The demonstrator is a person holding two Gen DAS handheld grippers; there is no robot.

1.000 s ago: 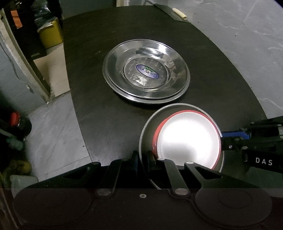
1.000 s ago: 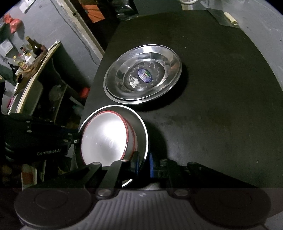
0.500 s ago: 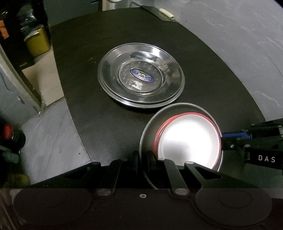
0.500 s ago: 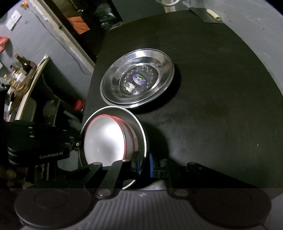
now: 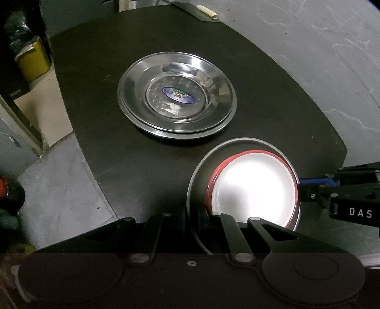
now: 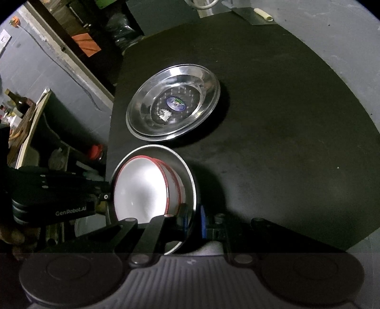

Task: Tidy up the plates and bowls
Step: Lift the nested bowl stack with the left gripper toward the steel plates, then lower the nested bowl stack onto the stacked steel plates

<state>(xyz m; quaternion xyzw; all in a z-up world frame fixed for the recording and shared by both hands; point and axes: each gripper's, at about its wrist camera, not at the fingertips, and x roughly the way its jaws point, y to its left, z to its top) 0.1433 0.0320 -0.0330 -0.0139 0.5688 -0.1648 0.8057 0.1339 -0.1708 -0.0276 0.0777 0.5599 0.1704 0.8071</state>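
Note:
A steel bowl (image 5: 201, 166) holds stacked white bowls with red rims (image 5: 256, 187). My left gripper (image 5: 191, 218) is shut on the steel bowl's near rim. My right gripper (image 6: 192, 218) is shut on the opposite rim (image 6: 190, 180), and it shows at the right of the left wrist view (image 5: 308, 187). Both hold the stack above the near edge of the black round table (image 5: 273, 95). Two stacked steel plates (image 5: 177, 95) with a blue sticker lie at the table's middle, also seen in the right wrist view (image 6: 173, 109).
A knife (image 5: 201, 12) lies on the floor beyond the table's far edge. A yellow box (image 5: 32, 61) and shelving stand at the left. Bottles and a shelf (image 6: 21, 104) sit left of the table. Grey marble floor surrounds the table.
The bowl stack, held by both grippers, has drifted slightly back from the steel plates and stays lifted. Both grips are unchanged.

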